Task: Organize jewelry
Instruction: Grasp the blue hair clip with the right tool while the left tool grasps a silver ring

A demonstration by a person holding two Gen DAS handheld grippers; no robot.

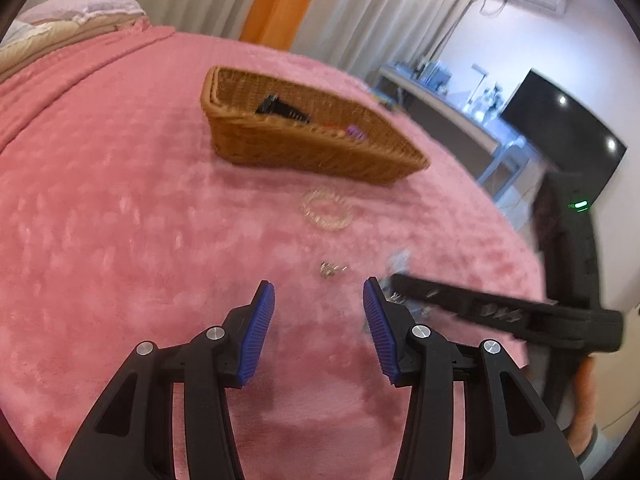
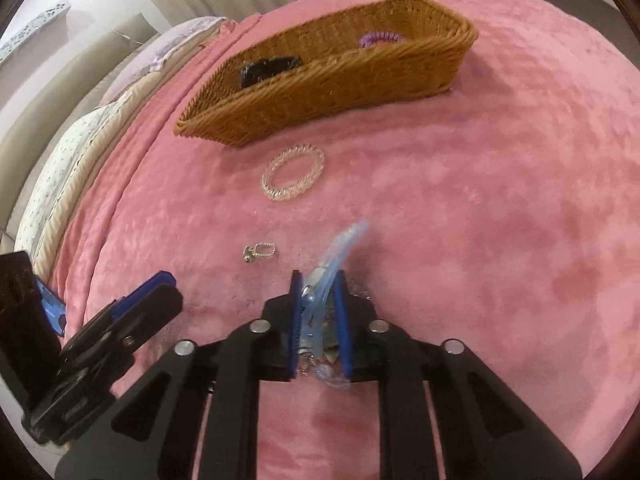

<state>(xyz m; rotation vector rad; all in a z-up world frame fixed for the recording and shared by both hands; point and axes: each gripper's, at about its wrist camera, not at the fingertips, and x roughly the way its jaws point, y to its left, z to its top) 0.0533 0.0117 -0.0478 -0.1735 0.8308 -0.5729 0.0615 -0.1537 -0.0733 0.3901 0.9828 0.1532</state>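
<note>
Lifting the clip cleanly into the basket is the step in hand, as I judge it, so start from the biggest thing and work down. All of it lies on a bed (image 2: 500,200) under a plush pink cover, soft enough that small pieces sink in and snag.

The basket (image 2: 332,76), a wicker tray, is the landmark. Inside it sit a black clip (image 2: 268,70) toward one end and a purple coil tie (image 2: 378,38) toward the other. Just in front of its near wall lies a clear coil tie (image 2: 294,178). Nearer the cameras than that lies a small metal earring (image 2: 260,251), apart from everything else.

The right gripper (image 2: 318,312) has its jaws clenched on a pale blue clip (image 2: 334,256), well in front of the basket; the clip's tip sticks out past the jaws toward it. A bit of chain or clear wrap seems caught low between the jaws, though I cannot tell what it is. Raise straight up before travelling, so nothing drags through the pile, and release only once above the basket's open middle.

The left gripper (image 1: 318,320) hovers with jaws released and nothing between them, the earring (image 1: 330,269) just ahead. It should come down squarely over that piece and pinch low.
</note>
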